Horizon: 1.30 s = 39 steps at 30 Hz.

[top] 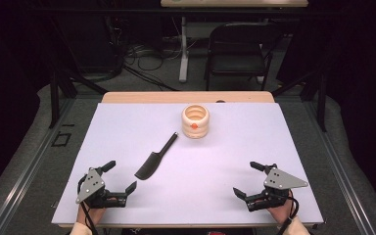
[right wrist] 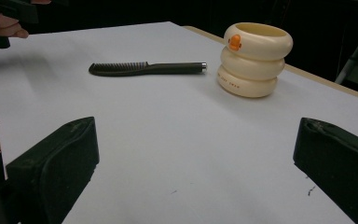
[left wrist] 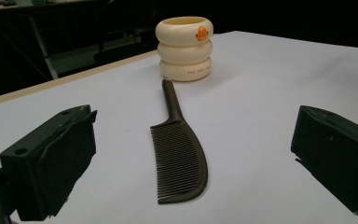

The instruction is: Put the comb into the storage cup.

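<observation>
Hands low at table's near edge, jaws wide, flanking comb (top: 155, 157).

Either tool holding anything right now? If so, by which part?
Nothing is held. Left tool and right tool are open over bare table; the comb lies untouched.

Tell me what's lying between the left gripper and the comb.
Nothing: in the high view, only bare white table separates the open left gripper from the comb.

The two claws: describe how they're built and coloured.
The left claw and the right claw are alike: black bodies, two chunky black jaws each, a grey three-cornered plate with small holes on top, and a black cable trailing back toward the person's wrist. Light cuffs show at both wrists.
</observation>
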Each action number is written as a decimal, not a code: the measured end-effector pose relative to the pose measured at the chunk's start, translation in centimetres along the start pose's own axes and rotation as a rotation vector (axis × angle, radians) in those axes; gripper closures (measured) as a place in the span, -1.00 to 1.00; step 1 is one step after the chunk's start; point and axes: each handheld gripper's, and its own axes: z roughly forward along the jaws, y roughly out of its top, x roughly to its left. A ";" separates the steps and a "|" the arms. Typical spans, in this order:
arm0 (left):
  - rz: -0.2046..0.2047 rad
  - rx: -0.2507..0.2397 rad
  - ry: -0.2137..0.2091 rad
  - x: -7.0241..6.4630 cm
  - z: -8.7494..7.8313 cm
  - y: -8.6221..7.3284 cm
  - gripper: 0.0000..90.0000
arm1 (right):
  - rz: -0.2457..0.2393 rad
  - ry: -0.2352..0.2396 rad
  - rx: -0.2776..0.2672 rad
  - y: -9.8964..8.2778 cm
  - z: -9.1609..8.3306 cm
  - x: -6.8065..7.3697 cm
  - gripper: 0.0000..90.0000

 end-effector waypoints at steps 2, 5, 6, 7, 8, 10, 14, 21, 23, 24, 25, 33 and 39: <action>0.002 0.003 0.001 0.0 0.0 0.0 -1.00 | 0.002 0.000 0.003 0.0 0.0 0.0 -1.00; 0.000 0.005 0.006 0.0 0.1 0.1 -1.00 | 0.000 0.003 0.004 0.0 0.1 0.0 -1.00; 0.004 0.006 0.006 0.0 0.1 0.2 -1.00 | 0.000 0.005 0.004 0.0 0.1 0.0 -1.00; 0.007 0.009 0.010 -0.1 0.1 0.2 -1.00 | 0.000 0.006 0.007 0.0 0.1 0.0 -1.00; 0.007 0.010 0.011 -0.1 0.2 0.3 -1.00 | 0.000 0.005 0.007 0.0 0.1 -0.1 -1.00; 0.004 0.016 0.017 -0.1 0.2 0.4 -1.00 | 0.001 0.006 0.008 -0.1 0.1 -0.1 -1.00; 0.000 0.021 0.023 -0.2 0.4 0.5 -1.00 | 0.003 0.006 0.012 -0.1 0.2 0.0 -1.00; -0.022 0.061 0.026 -0.2 1.0 0.9 -1.00 | 0.002 0.011 0.013 -0.1 0.4 0.0 -1.00; -0.029 0.064 0.019 -0.2 1.3 1.0 -1.00 | 0.000 0.016 0.022 0.0 0.5 0.0 -1.00; -0.027 0.066 0.019 -0.1 1.4 1.1 -1.00 | 0.001 0.014 0.020 0.0 0.6 0.0 -1.00; -0.028 0.068 0.015 -0.1 1.5 1.2 -1.00 | 0.003 0.015 0.022 0.0 0.6 0.1 -1.00; -0.038 0.103 0.008 0.3 2.8 1.4 -1.00 | 0.003 0.015 0.029 -0.1 0.8 0.0 -1.00; -0.052 0.127 0.018 0.6 3.8 1.8 -0.99 | 0.006 0.007 0.026 -0.1 0.7 -0.1 -1.00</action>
